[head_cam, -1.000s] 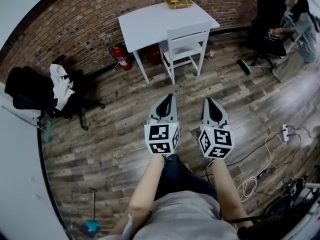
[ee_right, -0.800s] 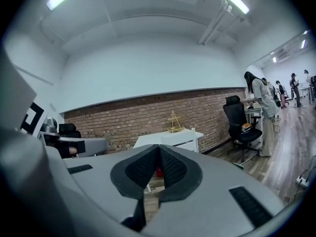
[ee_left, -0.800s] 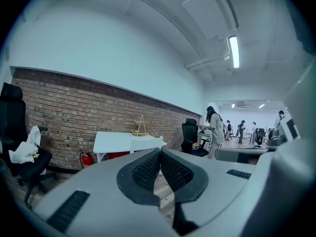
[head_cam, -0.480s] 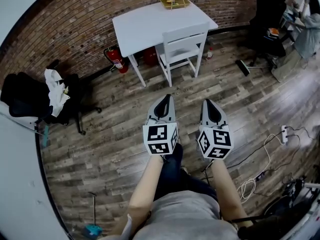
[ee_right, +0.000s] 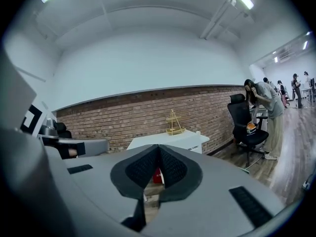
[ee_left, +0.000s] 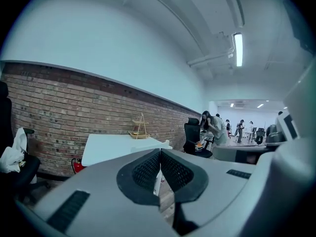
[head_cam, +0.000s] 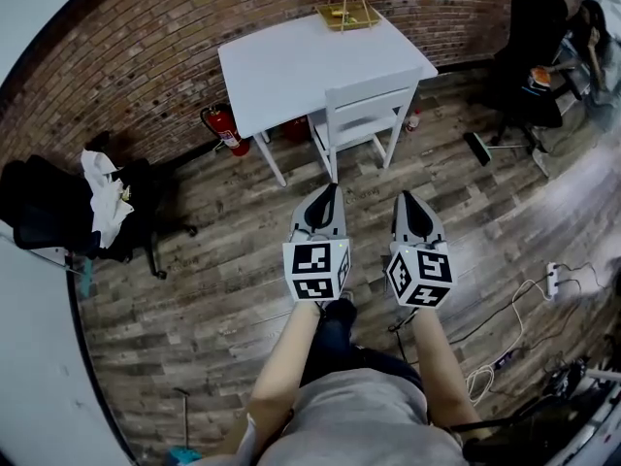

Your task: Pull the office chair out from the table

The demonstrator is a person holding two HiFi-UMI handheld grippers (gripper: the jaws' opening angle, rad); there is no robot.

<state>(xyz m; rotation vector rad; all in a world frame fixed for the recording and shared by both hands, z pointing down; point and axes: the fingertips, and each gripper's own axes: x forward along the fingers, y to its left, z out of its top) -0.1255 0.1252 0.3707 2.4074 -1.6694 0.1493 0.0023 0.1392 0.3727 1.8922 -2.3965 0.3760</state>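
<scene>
Chair (head_cam: 364,115) tucked at white table (head_cam: 291,56), extinguisher (head_cam: 225,132) & black chair (head_cam: 58,207) to left; left gripper (head_cam: 328,188), right gripper (head_cam: 400,195) fingers shut, empty.

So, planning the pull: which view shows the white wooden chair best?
The head view: the whole white wooden chair shows, pushed in at the white table. Both gripper views show only slivers of it behind their jaws.

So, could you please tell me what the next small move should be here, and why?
Probably step closer to the white chair: it stands pushed in at the table, while the left gripper and right gripper are both shut, empty and clearly short of its backrest.
</scene>
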